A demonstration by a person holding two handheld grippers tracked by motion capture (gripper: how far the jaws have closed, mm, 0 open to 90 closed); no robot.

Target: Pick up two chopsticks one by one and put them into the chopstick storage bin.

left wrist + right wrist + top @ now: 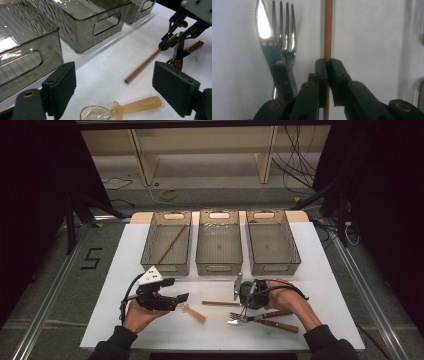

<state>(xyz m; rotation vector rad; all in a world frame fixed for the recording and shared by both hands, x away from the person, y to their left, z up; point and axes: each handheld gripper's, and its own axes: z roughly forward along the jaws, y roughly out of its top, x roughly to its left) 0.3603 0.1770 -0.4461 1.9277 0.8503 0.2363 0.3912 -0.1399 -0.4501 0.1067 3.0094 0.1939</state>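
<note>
We work at a table (320, 270) covered with a white sheet, standing on a grey floor (55, 285) with metal rails and a taped mark; dark curtains hang at both sides, and pale wooden shelving and loose cables lie beyond. Three smoky clear bins (219, 247) stand in a row at the far edge, the left one holding a brown stick. Our right claw (327, 62) is clamped on the brown chopstick (328, 30), which lies on the sheet beside a knife (265, 37) and fork (284, 30). Our left claw (113, 80) stands wide above an orange spoon (130, 106), holding nothing.
</note>
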